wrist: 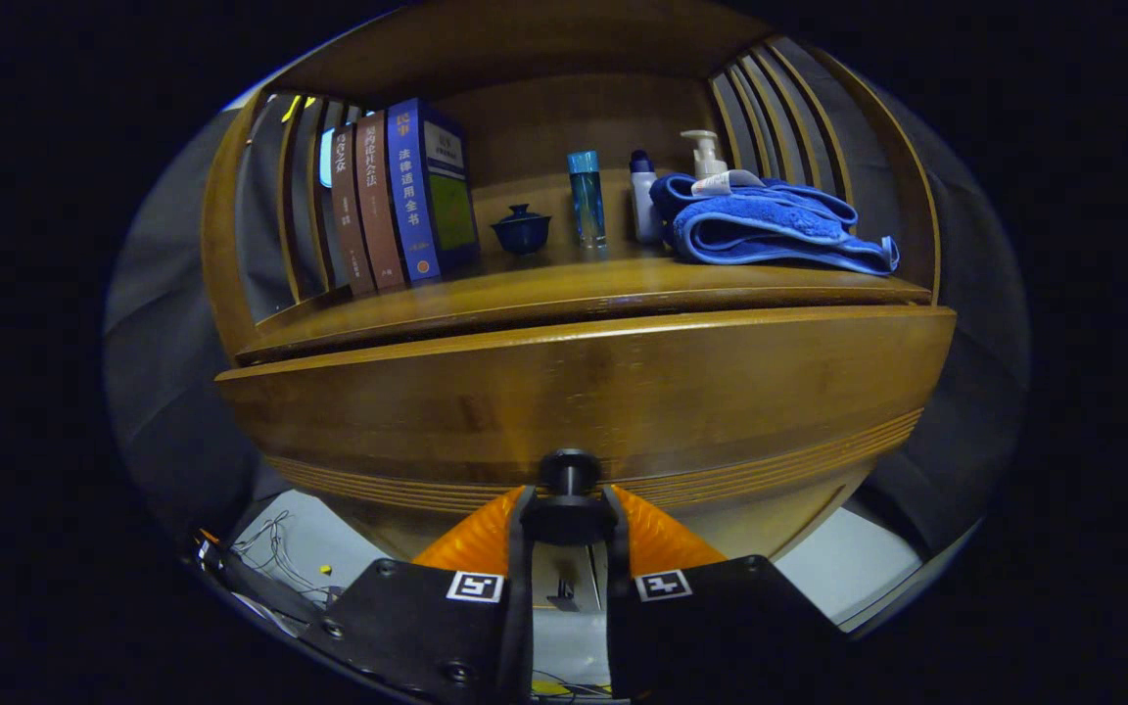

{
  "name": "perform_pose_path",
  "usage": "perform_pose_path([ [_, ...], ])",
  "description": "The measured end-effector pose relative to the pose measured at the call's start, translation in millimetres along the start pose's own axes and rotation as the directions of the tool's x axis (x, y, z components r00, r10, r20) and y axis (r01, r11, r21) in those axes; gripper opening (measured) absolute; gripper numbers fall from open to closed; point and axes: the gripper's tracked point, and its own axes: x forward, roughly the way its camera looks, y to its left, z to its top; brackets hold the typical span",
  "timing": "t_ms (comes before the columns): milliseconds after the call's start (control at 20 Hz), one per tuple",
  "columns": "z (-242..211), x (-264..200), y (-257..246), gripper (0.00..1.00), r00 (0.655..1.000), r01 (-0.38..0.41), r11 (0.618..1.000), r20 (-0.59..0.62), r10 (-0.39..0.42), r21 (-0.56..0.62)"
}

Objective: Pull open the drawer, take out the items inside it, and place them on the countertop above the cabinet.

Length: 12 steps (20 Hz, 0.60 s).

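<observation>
Closed tight on the dark round drawer knob [569, 472], the gripper [569, 509] has both fingers pressing its sides at the lower middle of the wooden drawer front [574, 392]. Above, a folded blue towel [770, 230] lies at the countertop's [564, 289] right end.

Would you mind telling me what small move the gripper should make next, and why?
Probably a straight pull back toward the person. The gripper has its fingers closed around the dark knob on the drawer front, and the drawer looks barely out from under the countertop, so its contents are still hidden.
</observation>
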Motion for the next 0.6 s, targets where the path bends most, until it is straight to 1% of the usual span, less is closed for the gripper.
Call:
perform_pose_path([
  [600, -37, -81, -1, 0.34, 0.998, 0.005, 1.000, -0.056, -0.006, -0.020],
])
